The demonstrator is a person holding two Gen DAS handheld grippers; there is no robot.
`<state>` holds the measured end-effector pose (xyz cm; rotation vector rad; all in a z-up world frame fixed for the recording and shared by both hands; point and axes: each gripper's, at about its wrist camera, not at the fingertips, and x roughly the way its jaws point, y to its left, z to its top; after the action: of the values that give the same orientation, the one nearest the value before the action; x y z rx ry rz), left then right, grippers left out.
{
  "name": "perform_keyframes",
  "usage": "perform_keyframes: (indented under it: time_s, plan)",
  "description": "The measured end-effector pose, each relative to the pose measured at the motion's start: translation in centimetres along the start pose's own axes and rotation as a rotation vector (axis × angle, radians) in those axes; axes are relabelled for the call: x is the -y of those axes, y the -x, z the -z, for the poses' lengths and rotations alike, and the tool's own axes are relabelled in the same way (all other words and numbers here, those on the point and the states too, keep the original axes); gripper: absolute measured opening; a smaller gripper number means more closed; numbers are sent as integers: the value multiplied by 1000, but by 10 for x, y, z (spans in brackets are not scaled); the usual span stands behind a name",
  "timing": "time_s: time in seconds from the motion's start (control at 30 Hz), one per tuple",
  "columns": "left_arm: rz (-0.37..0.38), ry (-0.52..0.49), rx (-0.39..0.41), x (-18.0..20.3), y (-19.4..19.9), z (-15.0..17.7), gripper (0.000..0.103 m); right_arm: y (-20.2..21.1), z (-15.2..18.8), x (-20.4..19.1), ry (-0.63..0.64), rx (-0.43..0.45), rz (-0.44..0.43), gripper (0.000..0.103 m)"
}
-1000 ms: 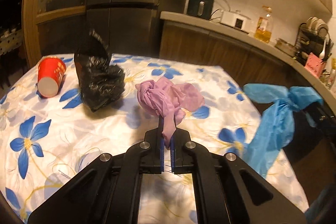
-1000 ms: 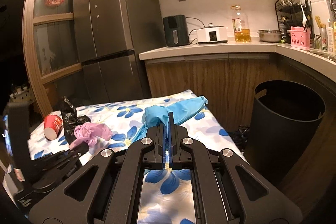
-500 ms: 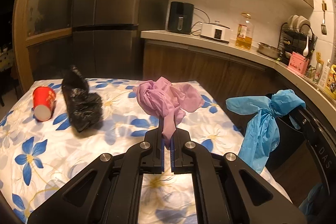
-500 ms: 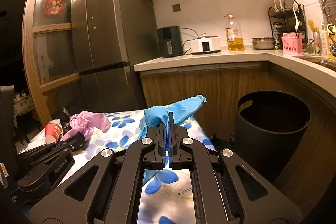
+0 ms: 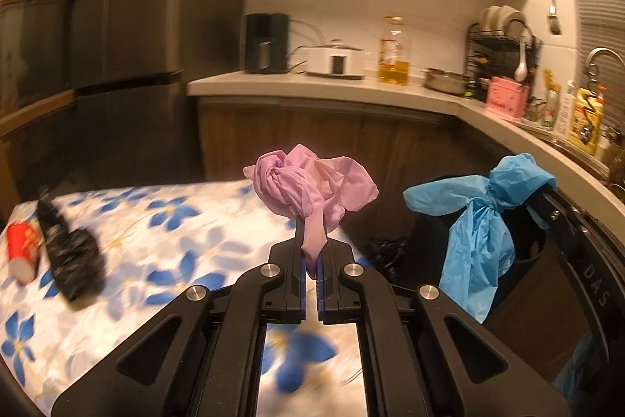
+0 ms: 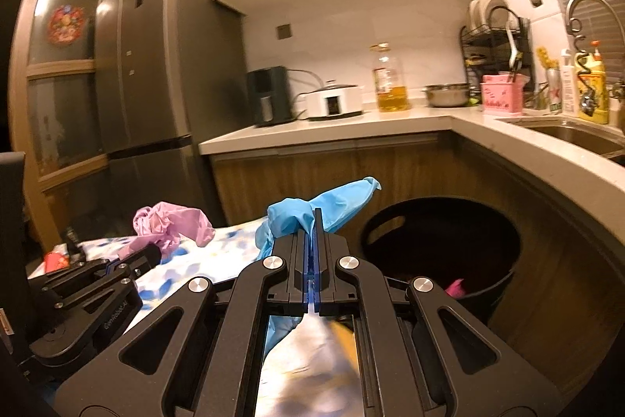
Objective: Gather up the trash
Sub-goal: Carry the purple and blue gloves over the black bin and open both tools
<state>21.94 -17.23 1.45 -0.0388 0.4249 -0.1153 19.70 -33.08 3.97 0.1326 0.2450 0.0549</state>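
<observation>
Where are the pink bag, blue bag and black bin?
pink bag [image 5: 308, 182], left wrist view, on its knotted bunch above the closed fingers.
blue bag [image 6: 297, 217], right wrist view, on the bunched part at the fingertips.
black bin [image 6: 504, 280], right wrist view, on its right outer wall.

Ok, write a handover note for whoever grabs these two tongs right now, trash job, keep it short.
Left tongs: shut on the pink bag, lifted clear of the table.
Right tongs: shut on the blue bag, held up beside the black bin.
Bin: on the floor past the table's end, open, with something pink already inside.
On the table: red cup lying on its side, crumpled black bag next to it.
Done: both bags picked up.
Left: drop both into the bin, then probably collect the cup and black bag.
</observation>
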Motion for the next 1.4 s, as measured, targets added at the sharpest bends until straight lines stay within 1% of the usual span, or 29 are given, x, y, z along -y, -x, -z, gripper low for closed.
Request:
perform_keyframes:
  time_s: [0.2,0.37,0.43,0.57,0.73,1.0,1.03,1.1,1.13,1.17,1.2,1.23,1.27,1.3,1.33,1.37,1.4]
  plan:
    - [121,-66,18,46,-25,-20,3,-13,-17,42,-19,26,88,1]
    - [178,-122,34,79,-46,-27,3,-28,-26,74,-53,23,131,2]
    - [220,-124,23,89,-59,-29,3,-33,-28,81,-60,21,143,2]
    - [240,-143,9,107,-78,-29,3,-42,-30,94,-59,17,164,2]
    - [277,-168,1,124,-92,-28,3,-53,-30,108,-60,5,179,2]
    - [331,-188,-34,139,-114,-22,4,-72,-22,129,-85,-37,188,2]
    - [336,-191,-34,140,-115,-21,8,-75,-21,131,-85,-46,190,2]
    - [342,-204,-45,143,-119,-17,12,-78,-19,133,-95,-62,192,3]
    - [339,-210,-47,144,-120,-15,19,-80,-18,135,-103,-69,193,7]
    - [337,-214,-49,144,-121,-13,22,-81,-18,137,-108,-74,194,15]
    - [332,-214,-50,143,-121,-12,30,-82,-17,138,-112,-79,192,19]
    - [320,-209,-49,141,-122,-10,40,-82,-16,139,-113,-81,191,25]
    - [315,-204,-47,140,-122,-10,43,-83,-15,139,-110,-83,194,31]
    - [312,-197,-42,137,-121,-10,48,-83,-15,139,-108,-84,196,33]
    - [297,-190,-35,133,-120,-9,57,-83,-14,140,-108,-84,199,37]
    - [279,-183,-27,129,-119,-9,61,-82,-13,140,-111,-86,203,41]
    - [262,-174,-20,125,-118,-9,68,-82,-12,141,-115,-87,204,43]
